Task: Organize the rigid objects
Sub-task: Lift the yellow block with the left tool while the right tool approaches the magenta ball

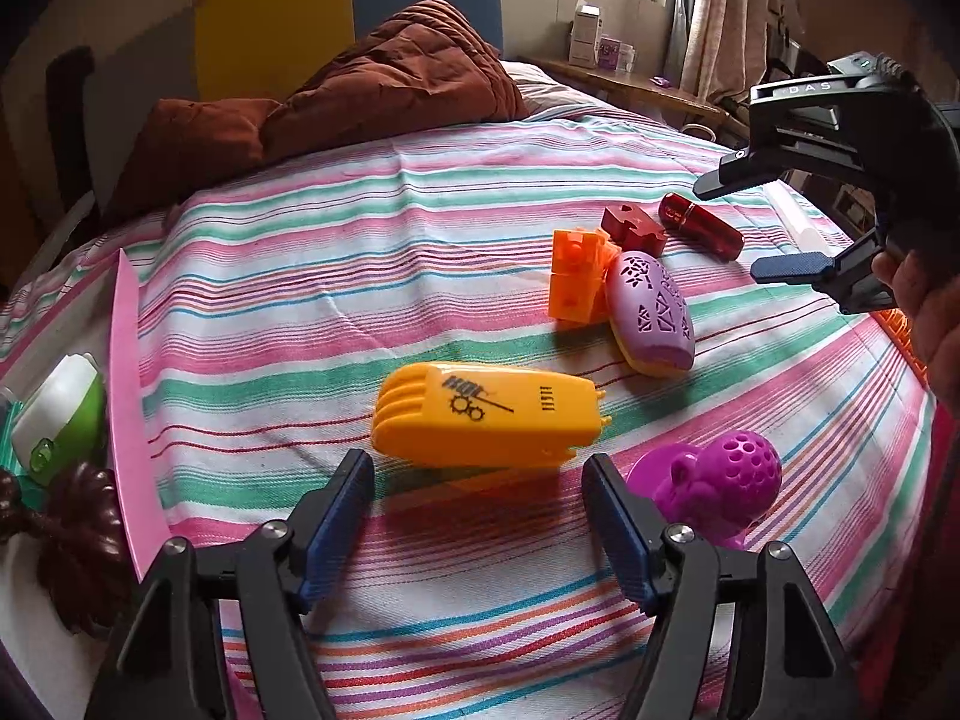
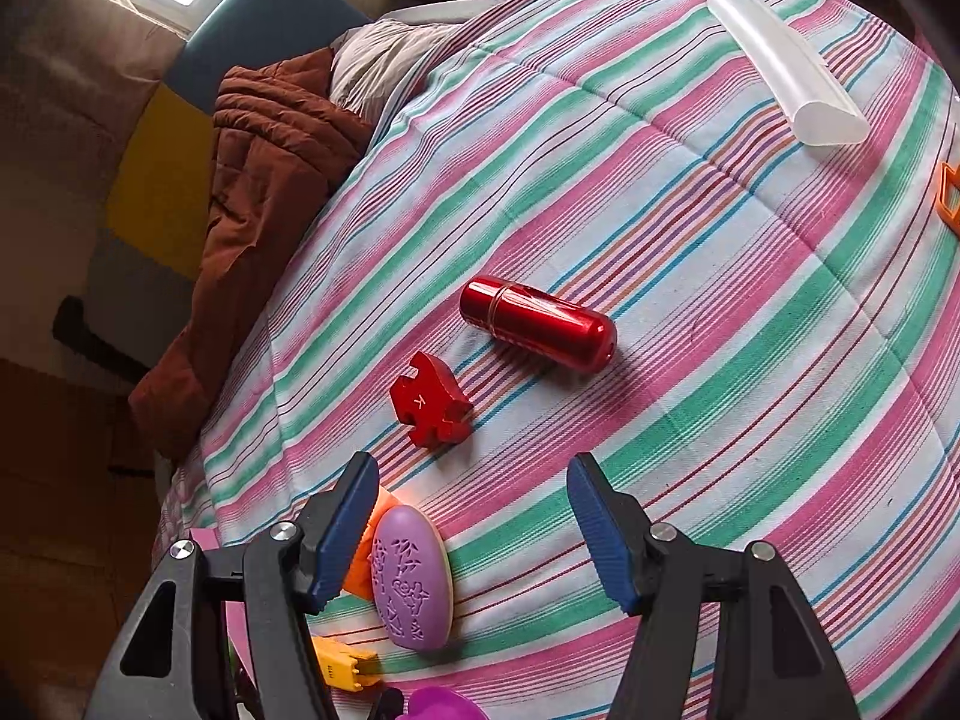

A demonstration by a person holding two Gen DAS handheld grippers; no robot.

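Both grippers open and empty over the toys scattered on the bed.

My left gripper (image 1: 477,513) hangs with its jaws apart, nothing between them, aimed down just short of the orange toy (image 1: 486,420), which I judge the likeliest first pick; the magenta toy (image 1: 714,480) lies beside the right finger. My right gripper (image 2: 474,531) is likewise spread and empty, near the red block (image 2: 429,405) and red capsule (image 2: 537,324), with the lilac oval (image 2: 411,579) by its left finger, touching an orange brick (image 1: 579,282). Everything lies loose, ungrouped, on the striped sheet (image 1: 336,252). At the left edge a pink bin (image 1: 129,396) already holds things. A brown quilt (image 1: 384,78) is heaped at the head; window and shelf lie beyond.
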